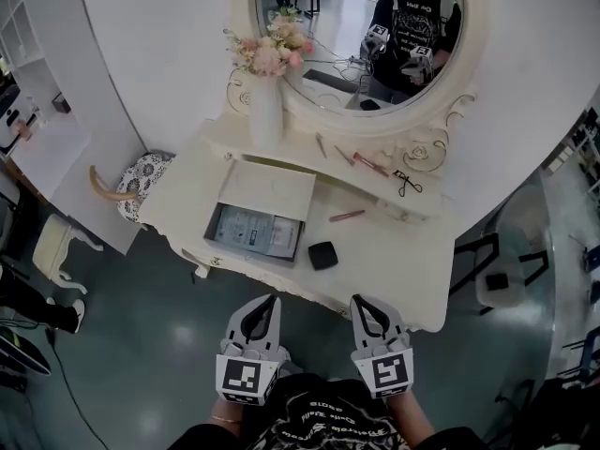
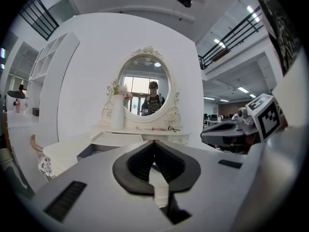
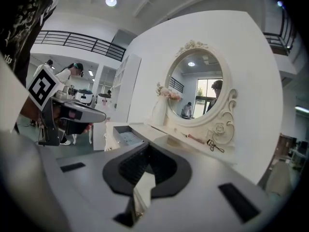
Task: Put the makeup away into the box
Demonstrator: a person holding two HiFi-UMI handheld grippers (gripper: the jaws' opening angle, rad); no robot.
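The left tool (image 1: 272,300) and the right tool (image 1: 357,300) hang side by side just short of the front edge of a white bench (image 1: 394,261), both pointing toward it and touching nothing. Each gripper view shows that tool's jaws together at the tips with nothing between them.

The box (image 1: 212,225) lies open on the left half of the bench. It is a dark shallow tray with pale printed sheets inside, and its white lid (image 1: 270,188) is folded back behind it. Just to the right of the box, near the front edge, sits a small black compact (image 1: 322,255). A slim pink stick (image 1: 347,216) lies a little further back, apart from both the compact and the box.

More makeup rests on the raised shelf under the oval mirror (image 1: 319,36). A thin brush or pencil (image 1: 322,145) is toward the left, a pink pencil-like piece (image 1: 369,164) lies near the middle, and a dark eyelash curler (image 1: 406,183) is at the right end, near a carved rose. A tall white vase (image 1: 266,111) holding pale pink flowers (image 1: 272,52) stands at the left end of that shelf, beside the mirror frame.

To the left of the bench, partly tucked under it, is a stool with a patterned cushion (image 1: 141,181). The mirror reflects the person in a dark printed shirt, holding both tools.
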